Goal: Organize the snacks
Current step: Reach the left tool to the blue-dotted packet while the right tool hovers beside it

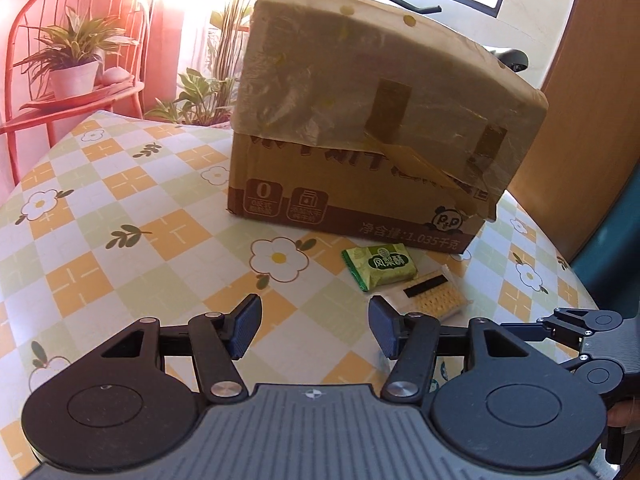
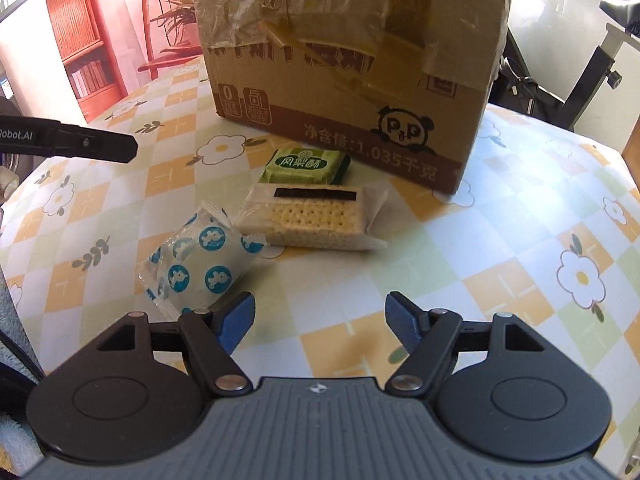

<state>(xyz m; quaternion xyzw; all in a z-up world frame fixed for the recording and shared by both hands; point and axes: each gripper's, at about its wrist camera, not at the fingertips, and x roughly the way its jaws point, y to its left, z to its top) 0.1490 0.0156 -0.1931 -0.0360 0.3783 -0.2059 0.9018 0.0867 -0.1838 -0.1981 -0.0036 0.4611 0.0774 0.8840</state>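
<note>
A taped cardboard box (image 1: 360,152) stands on the flowered tablecloth (image 1: 120,208); it also shows in the right wrist view (image 2: 340,80). In front of it lie a green wrapped snack (image 2: 306,166), a clear pack of crackers (image 2: 316,220) and a clear packet with blue dots (image 2: 200,258). The green snack (image 1: 380,266) and crackers (image 1: 436,300) show in the left wrist view too. My left gripper (image 1: 314,328) is open and empty, left of the snacks. My right gripper (image 2: 320,326) is open and empty, just short of the blue-dotted packet.
Part of the right gripper (image 1: 580,332) shows at the left view's right edge; a left gripper finger (image 2: 92,146) shows at the right view's left edge. A red chair with a potted plant (image 1: 76,68) stands behind the table. An exercise bike (image 2: 580,72) stands at right.
</note>
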